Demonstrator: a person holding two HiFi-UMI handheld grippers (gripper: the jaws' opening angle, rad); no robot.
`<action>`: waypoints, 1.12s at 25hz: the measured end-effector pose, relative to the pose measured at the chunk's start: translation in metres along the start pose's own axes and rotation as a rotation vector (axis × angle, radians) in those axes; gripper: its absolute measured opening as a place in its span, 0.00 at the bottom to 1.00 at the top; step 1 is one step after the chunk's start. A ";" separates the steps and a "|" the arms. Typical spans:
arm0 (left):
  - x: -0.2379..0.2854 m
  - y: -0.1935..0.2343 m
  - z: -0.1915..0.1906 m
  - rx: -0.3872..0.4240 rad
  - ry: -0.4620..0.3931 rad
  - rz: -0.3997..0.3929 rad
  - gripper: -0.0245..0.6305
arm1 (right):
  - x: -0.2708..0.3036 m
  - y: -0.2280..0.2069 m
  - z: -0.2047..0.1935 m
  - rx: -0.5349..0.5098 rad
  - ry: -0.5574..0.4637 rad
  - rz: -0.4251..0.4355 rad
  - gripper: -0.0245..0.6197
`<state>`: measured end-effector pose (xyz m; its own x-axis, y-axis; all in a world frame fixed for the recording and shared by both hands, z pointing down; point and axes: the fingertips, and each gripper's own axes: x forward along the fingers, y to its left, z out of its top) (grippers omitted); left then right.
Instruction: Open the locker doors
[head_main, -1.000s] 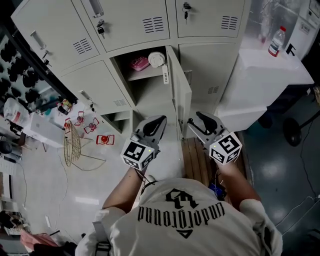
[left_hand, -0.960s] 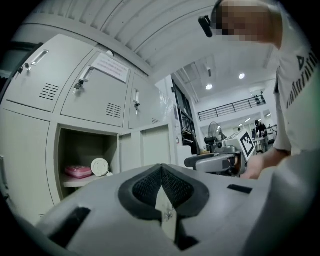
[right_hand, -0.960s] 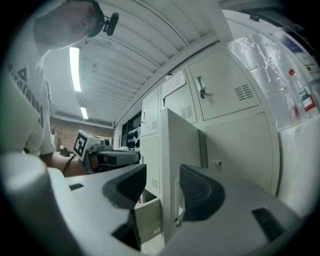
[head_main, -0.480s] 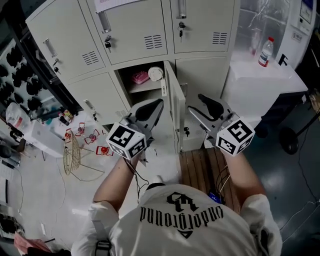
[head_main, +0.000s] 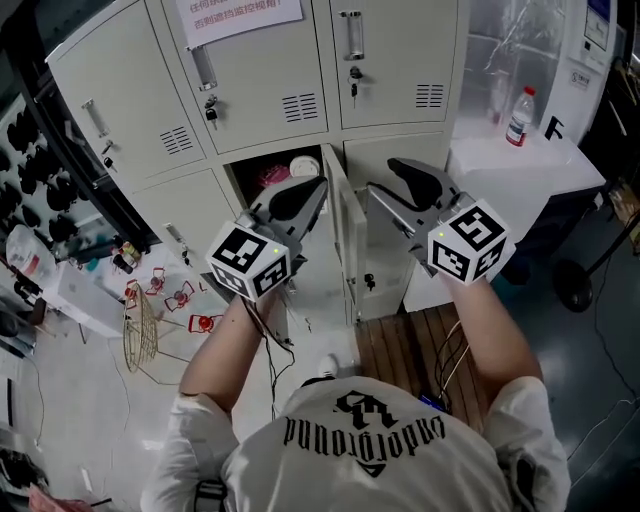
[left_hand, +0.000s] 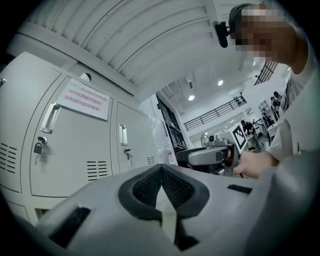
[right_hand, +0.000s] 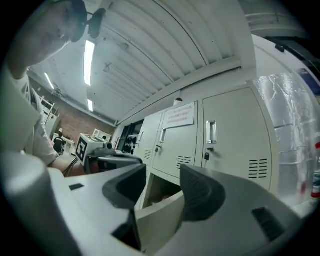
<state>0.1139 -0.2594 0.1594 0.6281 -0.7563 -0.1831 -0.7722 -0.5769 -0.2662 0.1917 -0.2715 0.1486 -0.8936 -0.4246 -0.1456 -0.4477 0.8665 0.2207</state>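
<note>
Head view: both grippers are held up in front of a bank of grey lockers (head_main: 150, 90). The left gripper (head_main: 312, 188) sits before the lower middle compartment (head_main: 290, 165), its jaws together in one point. The right gripper (head_main: 380, 176) is just to its right, jaws apart, nothing in them. The lower middle door (head_main: 340, 235) stands open, seen nearly edge-on between the two grippers and touching neither. A pink item (head_main: 270, 177) and a white round item (head_main: 305, 165) lie on the shelf inside. The upper doors are closed; the middle one (head_main: 265, 80) carries a paper notice (head_main: 240, 14). A bottle (head_main: 517, 116) stands on a white cabinet (head_main: 520, 165) to the right.

Left gripper view: jaw tips meet, closed on nothing. Two upper doors beyond are closed, each with a handle (left_hand: 50, 116). The right gripper shows at the right, held in a hand (left_hand: 252, 162).

Right gripper view: jaws wide apart, pads bare. The open door's top edge and the compartment show through the gap, lower and beyond the pads, not in contact. Upper doors closed. The left gripper's marker cube (right_hand: 85, 145) shows at the left.
</note>
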 end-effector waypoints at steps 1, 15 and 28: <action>0.003 0.005 0.001 0.000 -0.003 -0.002 0.05 | 0.005 -0.005 0.001 -0.002 0.002 -0.004 0.37; 0.067 0.094 -0.012 0.051 0.004 -0.053 0.05 | 0.095 -0.099 0.003 -0.051 0.028 -0.117 0.33; 0.117 0.133 -0.006 0.052 -0.046 -0.156 0.05 | 0.146 -0.163 0.023 -0.118 0.030 -0.250 0.29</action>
<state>0.0842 -0.4264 0.1083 0.7447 -0.6430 -0.1788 -0.6596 -0.6685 -0.3436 0.1350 -0.4683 0.0696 -0.7548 -0.6305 -0.1813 -0.6535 0.6983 0.2922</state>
